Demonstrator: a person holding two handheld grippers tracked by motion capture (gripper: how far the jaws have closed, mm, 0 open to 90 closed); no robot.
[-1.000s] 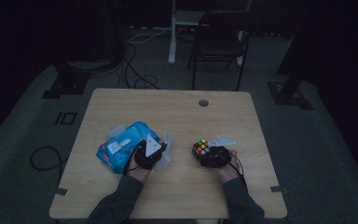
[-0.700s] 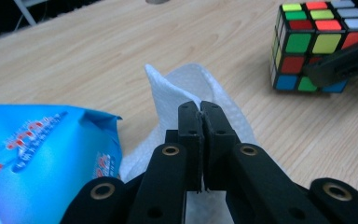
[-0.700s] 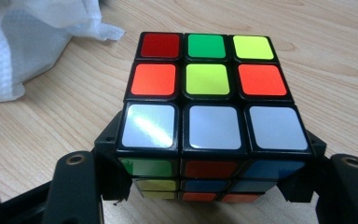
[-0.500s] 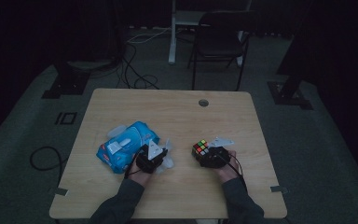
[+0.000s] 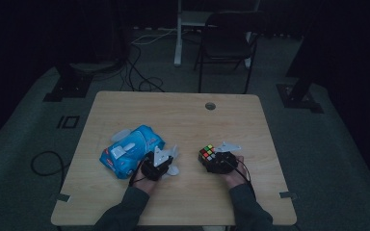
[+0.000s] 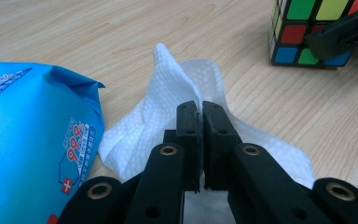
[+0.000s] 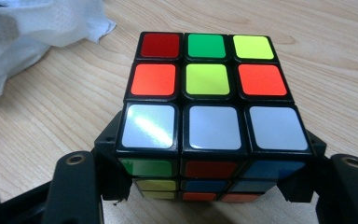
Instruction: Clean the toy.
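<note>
Wipe (image 6: 200, 84) further out of pack (image 6: 23, 140)

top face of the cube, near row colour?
White, all three stickers on the cube; clearest in the right gripper view.

Left gripper (image 5: 160, 162) drew wipe (image 5: 172, 169) clear — off pack (image 5: 130, 150).

Both forearms enter from the near edge. Left gripper (image 5: 160, 162): jaws pressed together, angled forward. Right gripper (image 5: 218, 161): jaws clamped, held level and low.
</note>
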